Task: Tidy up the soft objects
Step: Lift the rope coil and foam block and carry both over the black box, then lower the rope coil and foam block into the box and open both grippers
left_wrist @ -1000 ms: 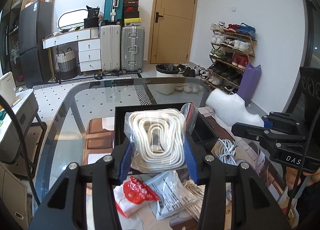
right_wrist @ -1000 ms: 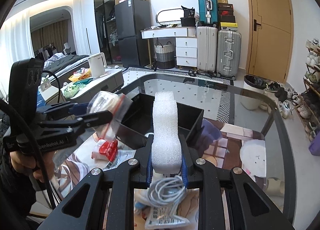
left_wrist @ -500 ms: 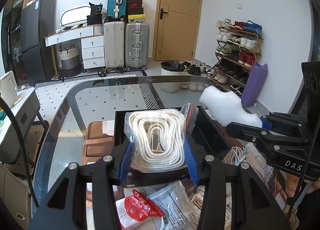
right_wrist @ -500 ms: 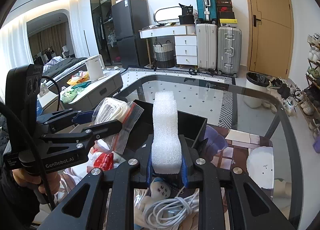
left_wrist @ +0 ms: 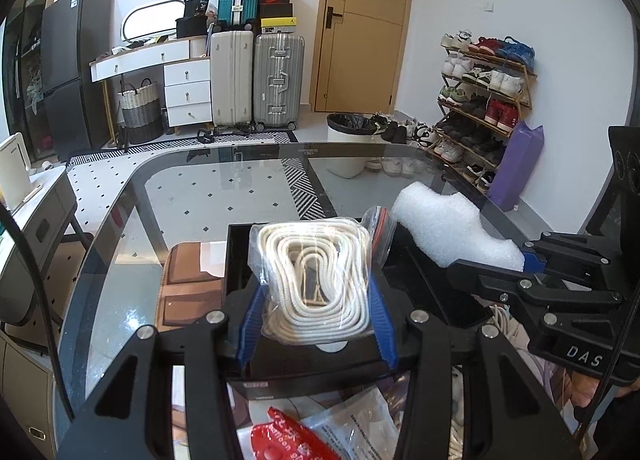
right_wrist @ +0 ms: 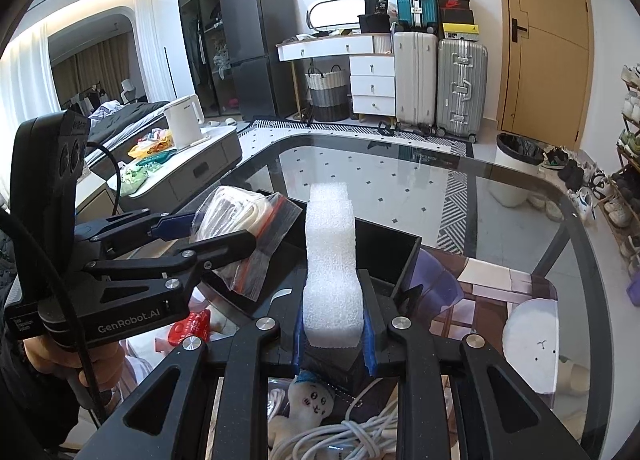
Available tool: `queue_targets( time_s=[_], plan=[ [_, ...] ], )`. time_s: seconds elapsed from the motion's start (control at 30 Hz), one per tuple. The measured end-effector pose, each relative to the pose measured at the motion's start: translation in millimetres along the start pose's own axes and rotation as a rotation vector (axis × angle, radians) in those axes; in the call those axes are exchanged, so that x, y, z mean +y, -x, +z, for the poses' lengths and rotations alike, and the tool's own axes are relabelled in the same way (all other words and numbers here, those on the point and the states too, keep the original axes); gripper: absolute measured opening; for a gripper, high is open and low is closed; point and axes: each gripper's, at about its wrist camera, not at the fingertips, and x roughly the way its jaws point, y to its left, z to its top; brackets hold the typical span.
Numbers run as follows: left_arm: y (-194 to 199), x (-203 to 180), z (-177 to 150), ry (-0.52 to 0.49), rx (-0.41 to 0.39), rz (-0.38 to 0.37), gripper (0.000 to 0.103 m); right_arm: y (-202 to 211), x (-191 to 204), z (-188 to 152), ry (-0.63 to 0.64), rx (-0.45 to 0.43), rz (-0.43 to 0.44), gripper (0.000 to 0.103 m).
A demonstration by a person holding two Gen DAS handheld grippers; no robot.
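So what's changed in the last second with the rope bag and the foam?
Both grippers moved forward: the rope bag and foam now hang over the black box. Nothing was taken or let go; both grips stay shut.

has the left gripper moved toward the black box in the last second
Yes. In the left wrist view the left gripper with its rope bag has advanced over the black box, whose near wall now sits below the fingers.
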Motion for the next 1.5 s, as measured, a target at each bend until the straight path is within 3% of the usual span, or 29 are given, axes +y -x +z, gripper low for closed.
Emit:
queue_targets(
  time_s=[0.4,0.73,1.5],
  plan=[
    [-16.5,0.6,-7.8,-0.028,0.035,0.041,0.046,-28.8,4.5,-4.0,0.018,0.05,-0.02,0.022],
    [-21.2,-2.0,-14.1,-0.049,0.076,0.033,0.046,-45.2,7.2,-10.3,0.043,0.081,-0.026,0.022],
    [-12.1,-13.7,-16.2,-0.073,0.104,0.011,0.051,-36.4,3.6,-11.0,0.082,0.078,-0.018,0.023]
  ],
)
